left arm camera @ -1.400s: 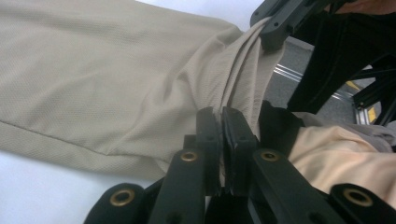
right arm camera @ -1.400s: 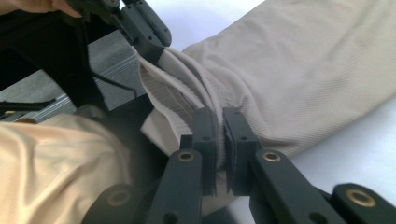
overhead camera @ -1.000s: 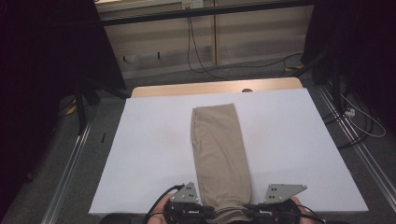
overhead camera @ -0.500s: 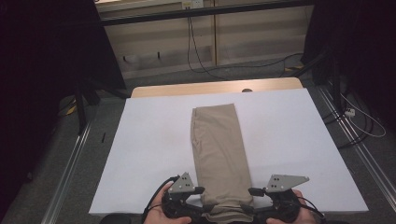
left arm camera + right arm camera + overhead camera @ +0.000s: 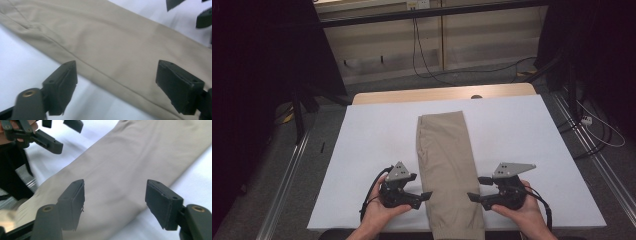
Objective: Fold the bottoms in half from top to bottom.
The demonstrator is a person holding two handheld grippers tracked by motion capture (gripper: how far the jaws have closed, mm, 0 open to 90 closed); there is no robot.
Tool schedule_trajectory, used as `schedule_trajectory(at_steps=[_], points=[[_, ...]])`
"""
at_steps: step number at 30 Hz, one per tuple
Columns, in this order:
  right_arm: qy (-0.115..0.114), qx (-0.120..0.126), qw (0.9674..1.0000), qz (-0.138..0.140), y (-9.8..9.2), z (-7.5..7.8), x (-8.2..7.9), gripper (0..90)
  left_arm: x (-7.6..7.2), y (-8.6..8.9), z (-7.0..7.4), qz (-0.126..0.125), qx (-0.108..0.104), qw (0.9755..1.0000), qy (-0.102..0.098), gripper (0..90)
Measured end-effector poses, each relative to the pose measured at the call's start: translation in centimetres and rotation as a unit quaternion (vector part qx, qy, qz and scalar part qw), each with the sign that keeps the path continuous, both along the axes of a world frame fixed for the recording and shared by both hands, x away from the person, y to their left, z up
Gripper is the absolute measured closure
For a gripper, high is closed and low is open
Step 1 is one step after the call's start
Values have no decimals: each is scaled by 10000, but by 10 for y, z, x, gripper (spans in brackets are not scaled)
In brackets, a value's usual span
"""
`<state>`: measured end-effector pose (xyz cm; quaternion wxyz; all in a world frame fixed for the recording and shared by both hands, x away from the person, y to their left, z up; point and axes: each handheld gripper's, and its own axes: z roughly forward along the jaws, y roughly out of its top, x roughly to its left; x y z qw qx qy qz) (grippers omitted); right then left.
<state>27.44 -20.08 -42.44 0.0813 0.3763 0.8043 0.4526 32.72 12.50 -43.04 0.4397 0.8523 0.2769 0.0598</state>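
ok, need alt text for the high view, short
A folded pair of beige trousers lies lengthwise down the middle of a white sheet on a table, its near end running off the front edge. A person's hands hold the left claw and right claw at either side of the trousers near the front, both open and gripping nothing.

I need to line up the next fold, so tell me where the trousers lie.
In the high view the trousers lie lengthwise down the middle of the white sheet, their near end hanging over its front edge, between the left claw and the right claw.
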Motion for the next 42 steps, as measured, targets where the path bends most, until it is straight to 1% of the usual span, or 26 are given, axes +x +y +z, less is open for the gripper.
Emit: schedule_trajectory(at_steps=[1, 5, 6, 7, 8, 10, 13, 15, 16, 17, 18, 19, 21, 23, 25, 26, 27, 28, 29, 30, 31, 33, 35, 37, 40, 42], points=[[-13, -5, 10000, 3, 0, 1, 4, 316, 7, 1, 0, 111, -103, 9999, 8, 171], [-112, 9, 9999, -110, -2, 4, 29, 300, 26, 6, 3, 422, -170, 9987, -233, 160], [-118, 0, 9998, -132, -3, 4, 34, 301, 33, 7, 4, 449, -181, 9986, -208, 152], [-99, 11, 9998, -188, -3, 4, 42, 303, 39, 7, 4, 486, -140, 9987, -108, 152], [-70, 12, 9997, -213, -4, 4, 49, 308, 43, 7, 5, 536, -85, 9985, -78, 151], [11, 35, 9997, -253, -3, 3, 63, 315, 55, 6, 5, 601, -18, 9981, -140, 155], [-3, 19, 9996, -287, -2, 3, 82, 342, 78, 5, 8, 706, -113, 9974, 5, 155], [-39, 59, 9992, -399, -3, 3, 96, 347, 92, 5, 10, 776, -176, 9968, 25, 154], [-89, 84, 9987, -491, -3, 3, 105, 354, 97, 5, 11, 800, -217, 9966, -8, 146], [-77, 111, 9986, -515, -4, 3, 110, 364, 104, 5, 11, 788, -341, 9963, -28, 145], [-56, 165, 9983, -554, -4, 2, 119, 370, 109, 4, 11, 780, -308, 9965, -30, 147], [-55, 132, 9982, -585, -4, 2, 124, 371, 117, 3, 11, 802, -274, 9964, -82, 147], [-72, 60, 9977, -669, -4, 1, 137, 374, 130, 1, 10, 849, -266, 9960, -60, 147], [-23, -25, 9976, -698, -3, 0, 151, 372, 142, 0, 9, 916, -297, 9952, -147, 144], [-27, -104, 9970, -764, -3, 0, 166, 382, 154, -2, 7, 1059, -329, 9938, -67, 144], [-52, -117, 9966, -818, -2, 0, 174, 381, 160, -3, 6, 1121, -283, 9933, -82, 142], [-59, -153, 9961, -872, -2, -1, 182, 384, 166, -5, 4, 1184, -316, 9923, -151, 140], [-51, -165, 9953, -950, -1, -2, 191, 390, 170, -6, 3, 1244, -332, 9916, -152, 140], [-75, -175, 9948, -1003, -1, -3, 196, 392, 177, -8, 1, 1351, -328, 9902, -113, 140], [-148, -209, 9934, -1119, 0, -5, 204, 404, 182, -10, -2, 1372, -338, 9899, -69, 140], [-111, -284, 9927, -1166, 0, -6, 211, 406, 187, -12, -4, 1341, -353, 9903, 35, 140], [-57, -366, 9915, -1249, 2, -8, 223, 418, 195, -16, -9, 1219, -321, 9920, 11, 123], [-44, -465, 9900, -1328, 5, -10, 235, 435, 204, -20, -13, 1332, -246, 9908, 8, 132], [-25, -532, 9887, -1399, 6, -11, 247, 456, 213, -23, -15, 1389, -275, 9899, 12, 154], [26, -604, 9859, -1560, 6, -14, 263, 477, 225, -26, -16, 1387, -186, 9901, 40, 194], [103, -673, 9848, -1600, 7, -16, 273, 485, 232, -28, -16, 1395, -133, 9901, 50, 231]])
